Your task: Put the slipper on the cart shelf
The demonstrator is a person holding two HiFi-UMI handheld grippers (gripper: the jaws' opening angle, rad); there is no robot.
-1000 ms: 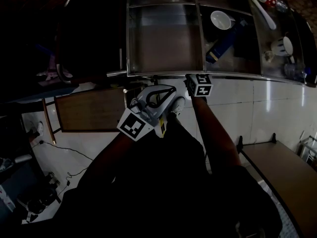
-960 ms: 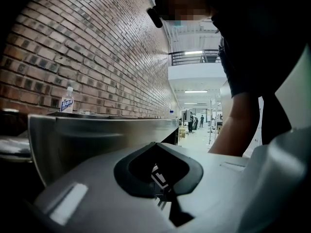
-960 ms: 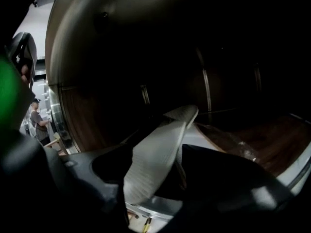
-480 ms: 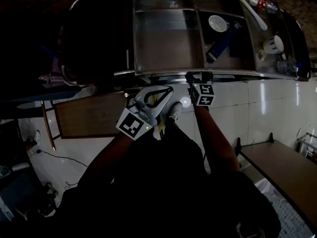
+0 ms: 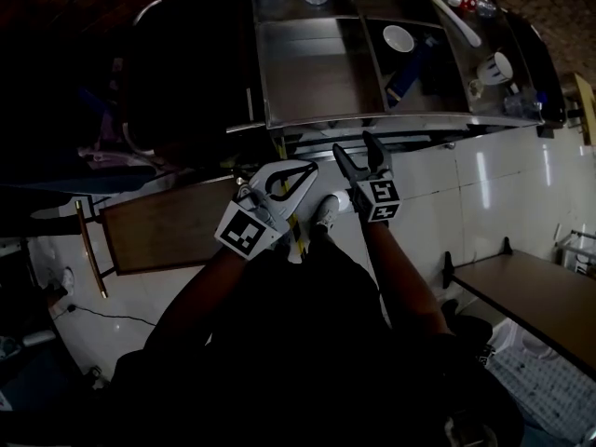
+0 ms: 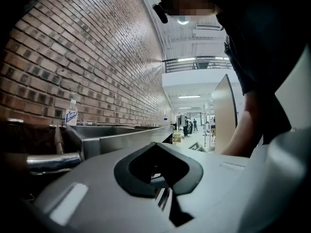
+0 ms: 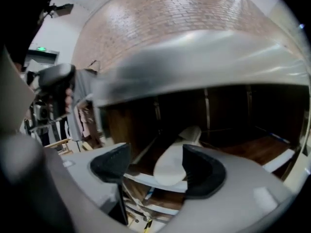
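Steel-topped cart (image 5: 317, 73) fills upper head view; brick wall (image 6: 97, 57) runs alongside it. Wooden cart shelf (image 7: 257, 149) sits under steel top, clearest in right gripper view. Left gripper (image 5: 310, 166) hangs just below cart edge, jaws tip to tip, loop between them empty. Right gripper (image 5: 354, 145) just beside it, jaws spread wide, just been opening; pads press on nothing. White slipper (image 7: 172, 164) lies flat on shelf, past pads, seen through gap. White bowl (image 5: 399, 37) and mug (image 5: 494, 66) in top tray.
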